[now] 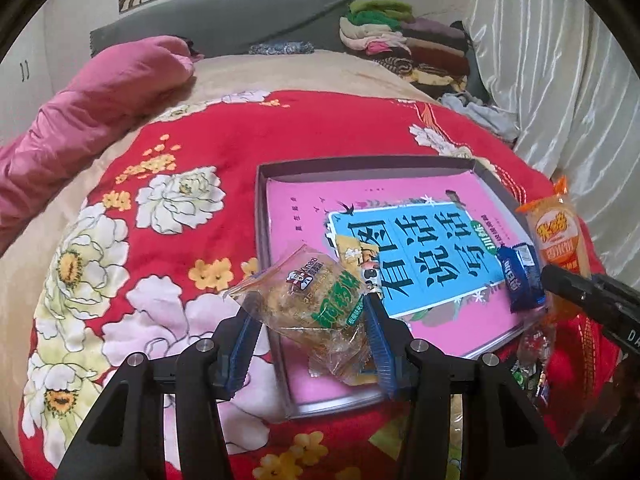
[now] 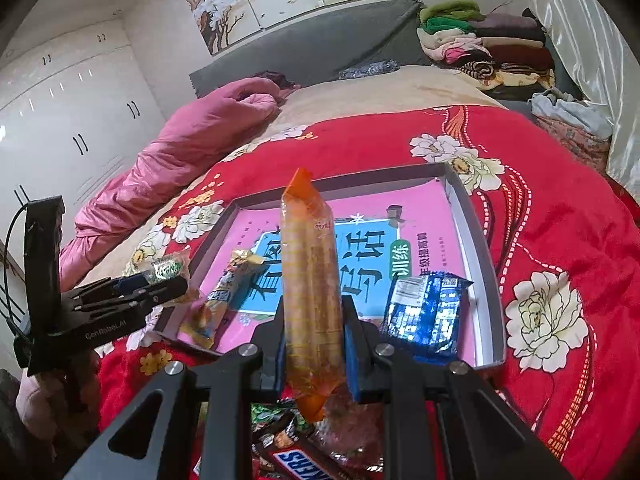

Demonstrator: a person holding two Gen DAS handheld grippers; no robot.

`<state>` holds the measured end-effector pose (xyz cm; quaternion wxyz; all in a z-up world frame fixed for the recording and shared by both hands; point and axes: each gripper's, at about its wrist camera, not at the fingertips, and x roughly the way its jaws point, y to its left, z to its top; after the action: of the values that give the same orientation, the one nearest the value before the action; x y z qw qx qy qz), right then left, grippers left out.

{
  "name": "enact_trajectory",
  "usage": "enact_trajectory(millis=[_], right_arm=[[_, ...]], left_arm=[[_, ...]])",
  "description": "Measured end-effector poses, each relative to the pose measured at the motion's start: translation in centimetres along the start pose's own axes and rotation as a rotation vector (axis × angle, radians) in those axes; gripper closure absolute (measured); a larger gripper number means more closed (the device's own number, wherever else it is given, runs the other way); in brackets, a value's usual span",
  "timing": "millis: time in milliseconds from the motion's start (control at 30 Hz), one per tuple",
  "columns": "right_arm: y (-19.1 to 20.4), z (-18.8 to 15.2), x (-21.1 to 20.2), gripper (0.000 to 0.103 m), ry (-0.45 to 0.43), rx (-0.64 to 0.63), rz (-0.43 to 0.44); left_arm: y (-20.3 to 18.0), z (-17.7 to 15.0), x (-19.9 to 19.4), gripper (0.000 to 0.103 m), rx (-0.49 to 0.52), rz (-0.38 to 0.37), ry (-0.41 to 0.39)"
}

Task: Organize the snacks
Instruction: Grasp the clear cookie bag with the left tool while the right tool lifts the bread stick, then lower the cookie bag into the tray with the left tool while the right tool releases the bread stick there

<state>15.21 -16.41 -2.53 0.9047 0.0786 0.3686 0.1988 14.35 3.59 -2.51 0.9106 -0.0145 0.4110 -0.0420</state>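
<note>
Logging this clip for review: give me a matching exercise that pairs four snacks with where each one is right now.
Things:
1. clear cake packet
2. orange rice cracker roll
3. blue cookie packet
4. chocolate bar

Places:
A. lying in the tray, right side
B. on the red blanket under the right hand-held gripper
C. held by the right hand-held gripper
D. held by the left hand-held gripper

Pairs: 1-D, 2-C, 3-A, 4-B
</note>
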Motion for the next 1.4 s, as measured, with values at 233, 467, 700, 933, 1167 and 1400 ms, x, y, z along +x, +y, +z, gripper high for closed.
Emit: enact_trajectory(millis=[233, 467, 700, 933, 1167, 1400], right_arm=[[-0.7, 0.4, 1.1, 0.080, 0.011, 0.013, -0.021], [-1.5, 1.2, 1.9, 0.080, 0.001, 0.047, -0.022], [-2.3, 1.2, 3.6, 0.080, 0.039, 0.079, -0.042], [-2.2, 0.7, 4.8, 0.080, 0.081, 0.065, -0.072], [-1.8, 0.5, 5.1, 0.080, 0.099, 0.040, -0.089], [-1.8, 0.3, 4.8, 0.079, 0.110, 0.029, -0.100]], left_arm=[[-0.8, -0.1, 0.9, 0.050, -0.013, -0.060, 0.016], [-0.8, 0.0, 1.7, 0.050, -0.080, -0.153, 0.043], [-1.1, 0.0, 2.2, 0.050, -0.108, -0.209, 0.057], [-2.1, 0.1, 2.5, 0.050, -0.099, -0.234, 0.063], [-2.0, 0.1, 2.5, 0.049, -0.087, -0.240, 0.061], [-1.3, 0.0, 2.3, 0.049, -0.087, -0.215, 0.061]])
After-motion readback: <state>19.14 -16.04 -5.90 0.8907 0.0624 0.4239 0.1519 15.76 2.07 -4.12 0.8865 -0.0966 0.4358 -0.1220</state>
